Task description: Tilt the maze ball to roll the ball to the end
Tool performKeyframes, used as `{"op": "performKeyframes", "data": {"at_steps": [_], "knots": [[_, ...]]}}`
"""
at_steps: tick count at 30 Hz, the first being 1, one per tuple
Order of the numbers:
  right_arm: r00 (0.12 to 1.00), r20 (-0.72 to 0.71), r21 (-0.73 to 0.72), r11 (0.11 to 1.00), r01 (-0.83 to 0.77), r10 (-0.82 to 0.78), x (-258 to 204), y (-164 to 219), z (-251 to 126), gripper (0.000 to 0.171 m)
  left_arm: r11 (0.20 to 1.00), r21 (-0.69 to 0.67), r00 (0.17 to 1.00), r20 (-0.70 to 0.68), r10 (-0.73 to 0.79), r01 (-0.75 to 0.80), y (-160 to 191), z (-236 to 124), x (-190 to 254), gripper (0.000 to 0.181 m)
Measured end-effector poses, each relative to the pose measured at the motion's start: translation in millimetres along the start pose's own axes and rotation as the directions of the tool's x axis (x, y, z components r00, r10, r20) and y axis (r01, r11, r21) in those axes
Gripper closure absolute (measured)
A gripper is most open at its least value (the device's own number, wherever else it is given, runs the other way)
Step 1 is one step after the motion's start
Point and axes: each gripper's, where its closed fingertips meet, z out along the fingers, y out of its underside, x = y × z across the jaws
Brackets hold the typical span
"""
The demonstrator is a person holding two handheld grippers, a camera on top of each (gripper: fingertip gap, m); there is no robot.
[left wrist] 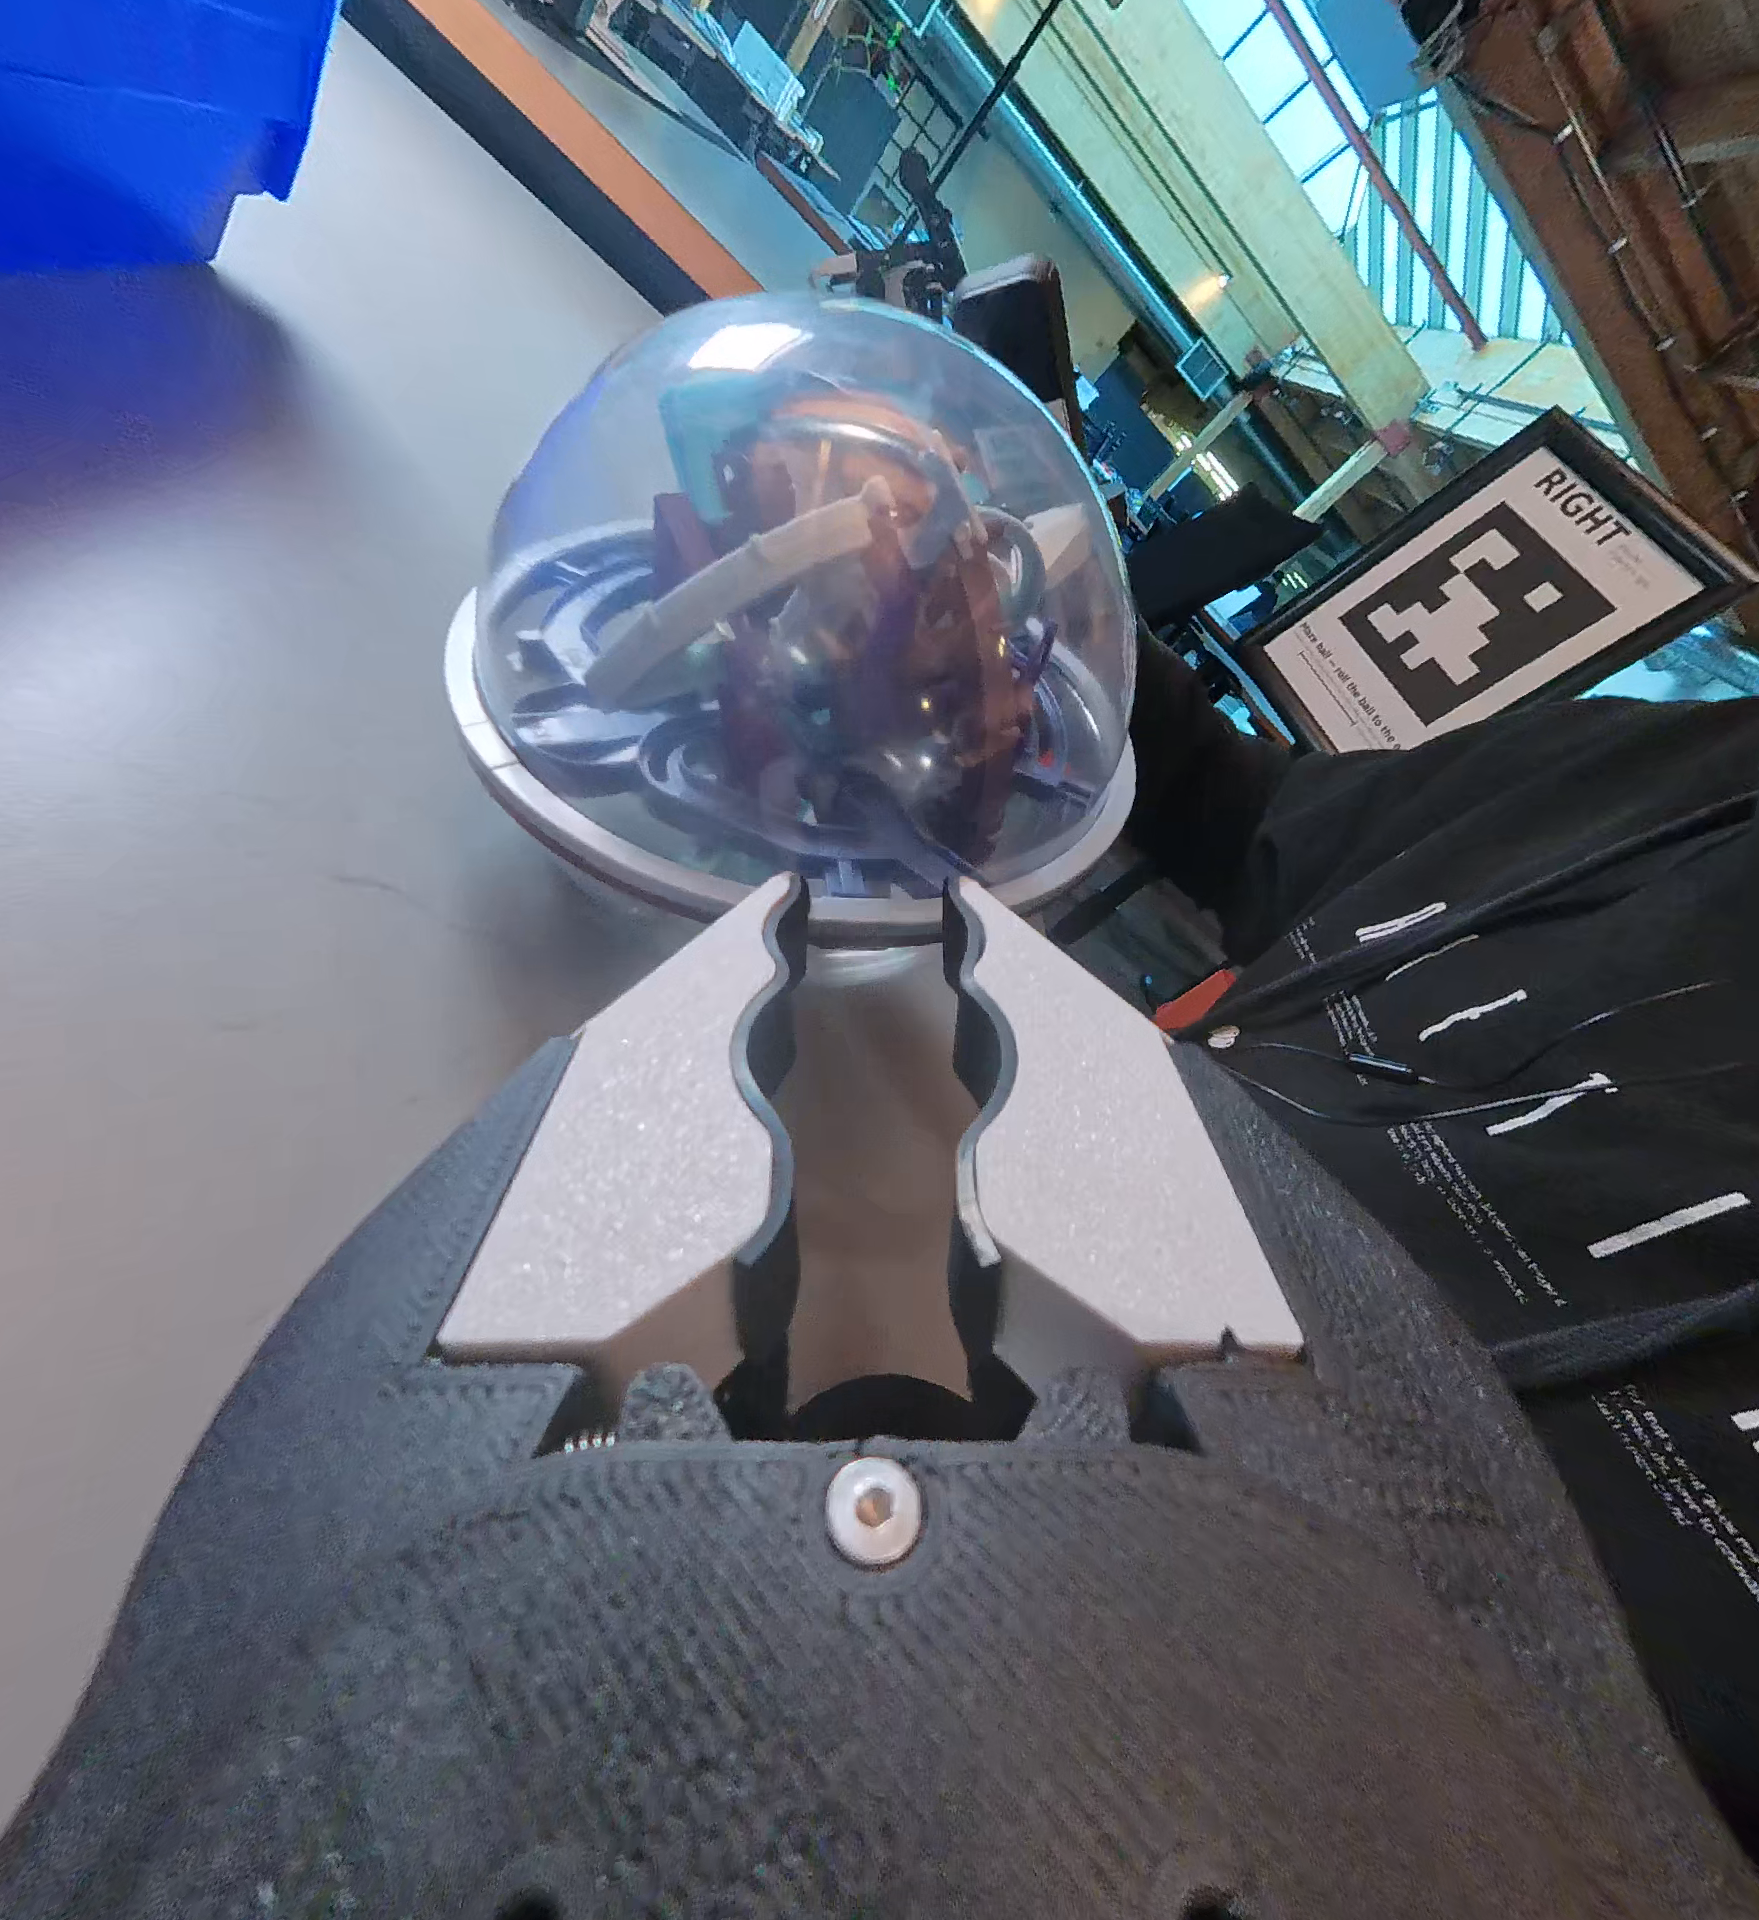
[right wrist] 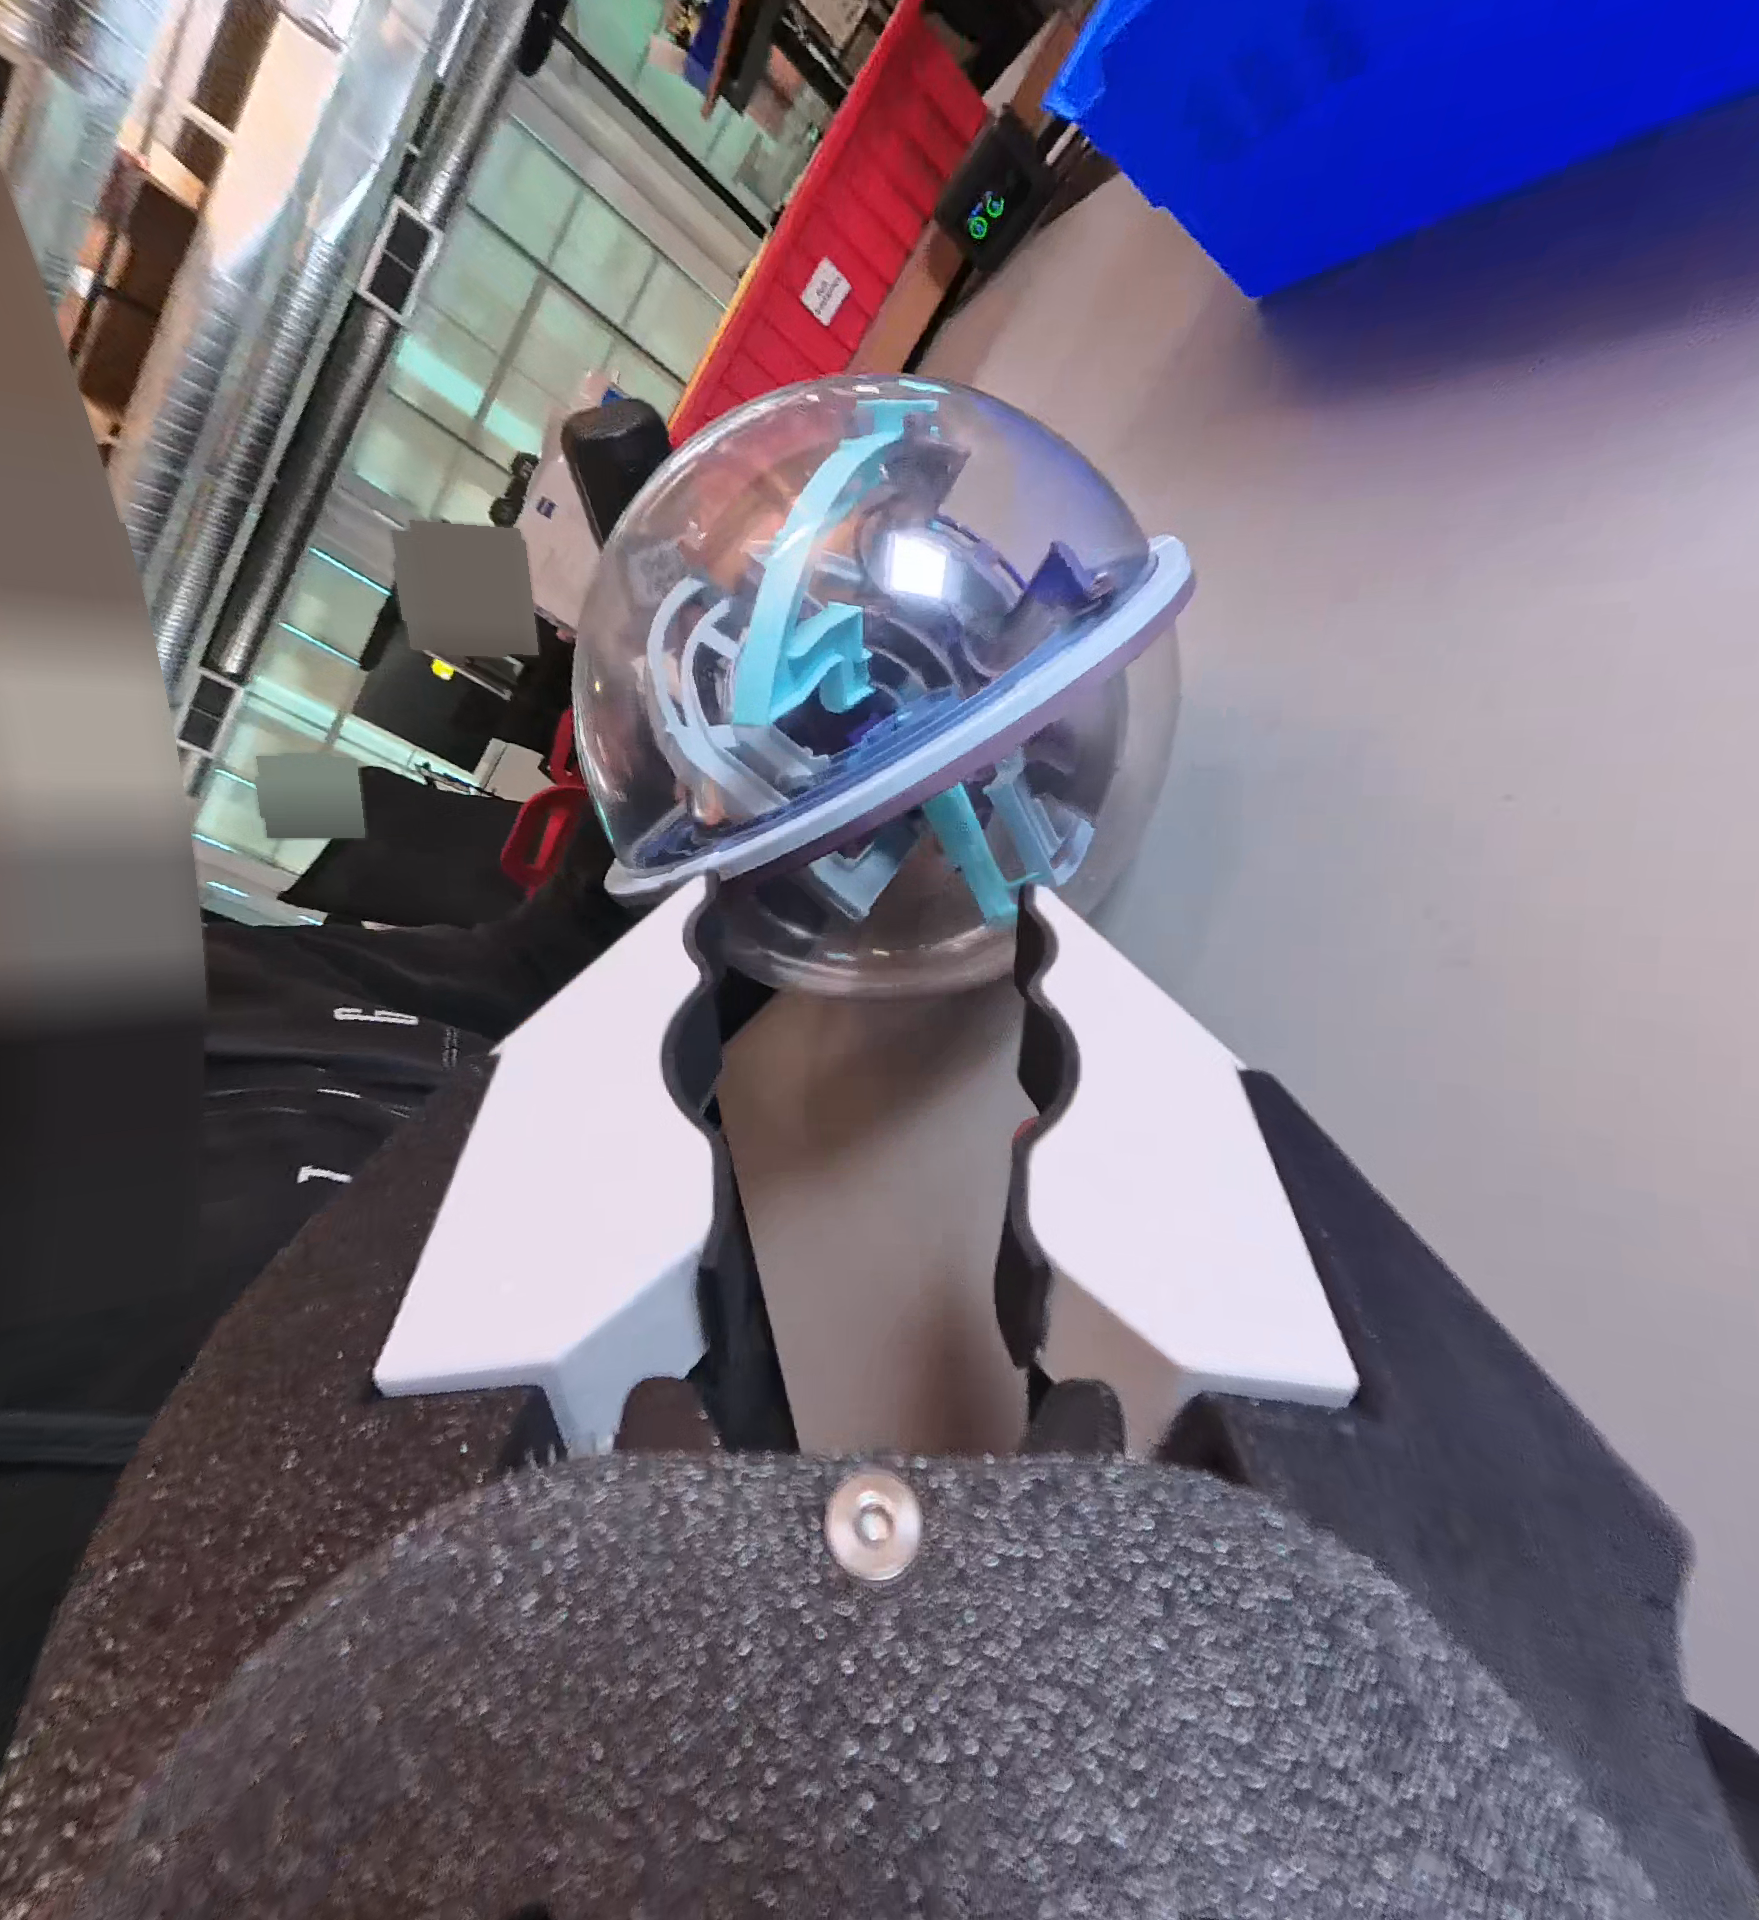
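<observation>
A: Left wrist view first. The left gripper (left wrist: 873, 888) has its fingers (left wrist: 667, 1101) at a narrow gap, the tips closed on the rim band of the maze ball (left wrist: 802, 613) at its near edge. The clear sphere looks lifted off the grey table (left wrist: 179, 935), though I cannot tell for sure whether its far side touches.

B: And from the other side?

A: The right gripper (right wrist: 864, 904) has a wider gap, its fingers (right wrist: 563, 1195) set against the lower clear dome just under the pale rim, which runs on a slant. So the sphere is held between both grippers, above the table, near the blue bin (right wrist: 1477, 125).

B: Which step, would you say?

A: The tilting itself, I judge: both grips are made, and the slanted rim suggests it is mid-tilt. (The small steel ball inside is too hard to pick out among the tracks, so I can't say how far along the route it is.)

B: What does the next move call for?

A: Slow, small rotations with both wrists turning together, keeping the pinch on the rim firm. The dome is smooth, so the right side could slip if the tilt is abrupt, and a jerk might knock the ball off its track.
</observation>
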Motion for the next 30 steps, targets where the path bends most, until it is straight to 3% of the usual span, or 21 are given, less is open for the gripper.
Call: {"op": "performKeyframes", "data": {"at_steps": [4, 9, 18, 23, 28, 30], "knots": [[0.998, 0.058, -0.015, 1.0, -0.027, 0.028, -10, 2, 7, 0.115, 0.995, -0.043, 0.996, 0.022, 0.089, -0.088, 7, 6, 6, 0.16], [1.0, -0.009, -0.024, 0.999, -0.023, 0.022, -2, -1, 8, 0.11, 0.977, -0.093, 0.981, 0.025, 0.193, -0.19, 16, 13, 19, 0.16], [0.998, -0.041, -0.077, 0.996, 0.041, -0.044, 7, 9, 2, 0.122, 0.953, -0.156, 0.965, -0.001, 0.261, -0.258, 33, 19, 28, 0.153], [1.0, -0.019, -0.033, 0.999, 0.024, -0.025, 1, 1, -5, 0.114, 0.971, -0.145, 0.982, -0.008, 0.191, -0.19, 23, 0, 13, 0.149], [0.997, -0.052, -0.035, 0.998, 0.049, -0.051, -5, -8, 1, 0.102, 0.989, -0.118, 0.996, -0.007, -0.09, 0.089, 1, -5, -31, 0.139], [0.996, -0.067, -0.065, 0.996, 0.057, -0.062, -3, -5, 8, 0.104, 0.975, -0.146, 0.979, -0.091, -0.184, 0.17, 0, 0, -33, 0.134]]}}
